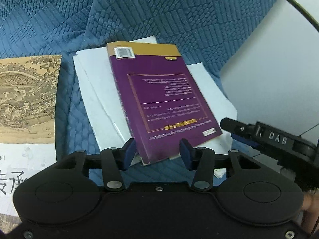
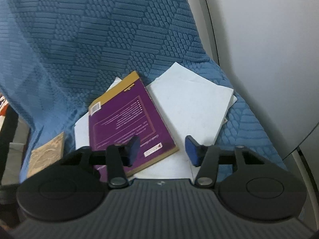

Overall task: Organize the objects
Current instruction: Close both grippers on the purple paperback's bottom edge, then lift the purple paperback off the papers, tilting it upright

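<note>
One purple book (image 1: 159,99), gold-banded, apparently face-down

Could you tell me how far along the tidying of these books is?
Early, judging by the layout. Done: nothing looks squared up; the purple book lies askew on loose white books, and the illustrated book sits apart on the blue cover. In hand: nothing; the left tool and right tool are open near the purple book. Left: stacking everything.
</note>
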